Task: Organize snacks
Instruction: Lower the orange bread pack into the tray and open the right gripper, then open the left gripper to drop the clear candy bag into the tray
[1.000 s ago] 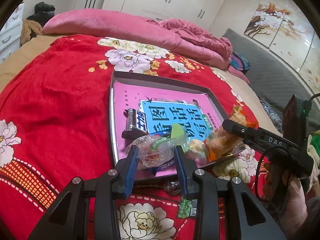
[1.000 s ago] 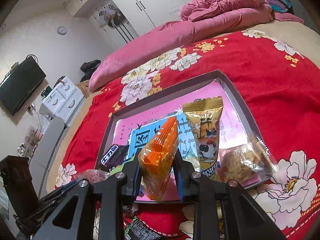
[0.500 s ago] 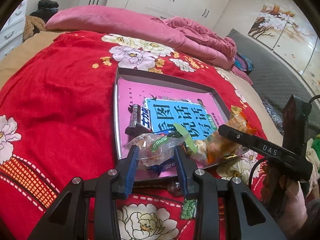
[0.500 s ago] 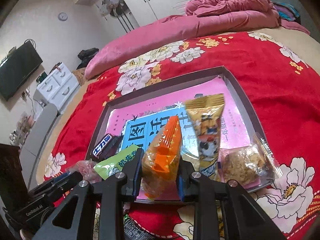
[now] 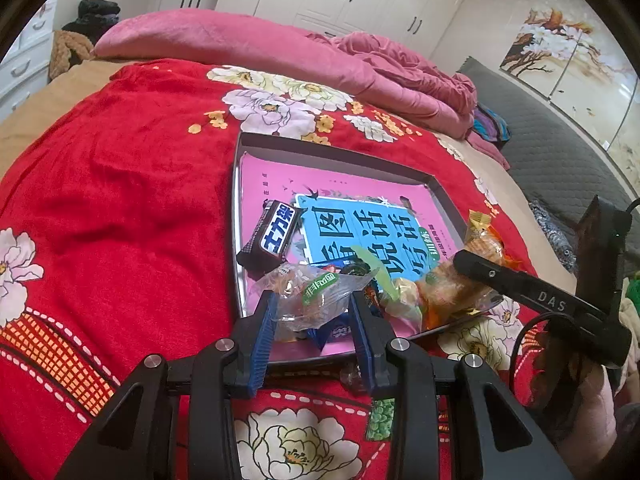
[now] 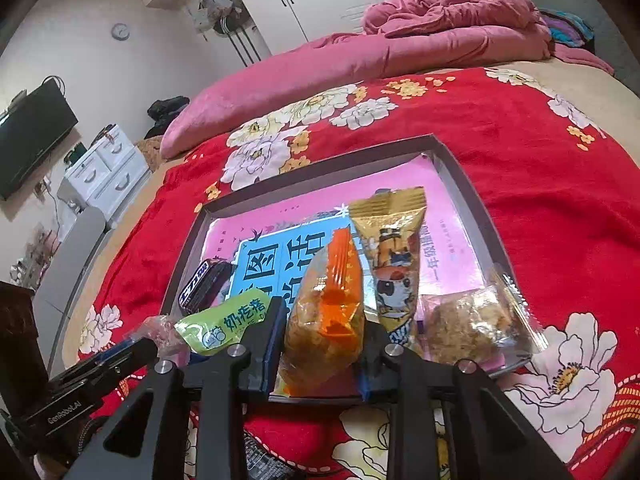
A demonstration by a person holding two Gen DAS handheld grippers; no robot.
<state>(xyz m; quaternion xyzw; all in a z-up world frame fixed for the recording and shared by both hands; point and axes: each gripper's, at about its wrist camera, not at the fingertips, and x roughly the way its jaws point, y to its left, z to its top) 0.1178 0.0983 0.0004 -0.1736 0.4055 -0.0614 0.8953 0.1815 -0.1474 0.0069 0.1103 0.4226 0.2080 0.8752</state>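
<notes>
Orange snack packet (image 6: 326, 312) fills the right gripper (image 6: 320, 344), one clear packet (image 5: 310, 300) the left gripper (image 5: 314, 332) (both clamped).

A bed (image 5: 120, 184) is covered by a red flowered blanket (image 6: 540, 184). A flat tray (image 5: 336, 154) (with snacks inside) and a pink quilt (image 5: 280, 52) are laid on it.

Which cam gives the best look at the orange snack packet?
Right wrist. The orange snack packet stands upright and centred between the right gripper fingers, pads pressing both sides, its front fully visible over the tray. In the left wrist view that packet shows only partly at the right, behind the right gripper's finger.
</notes>
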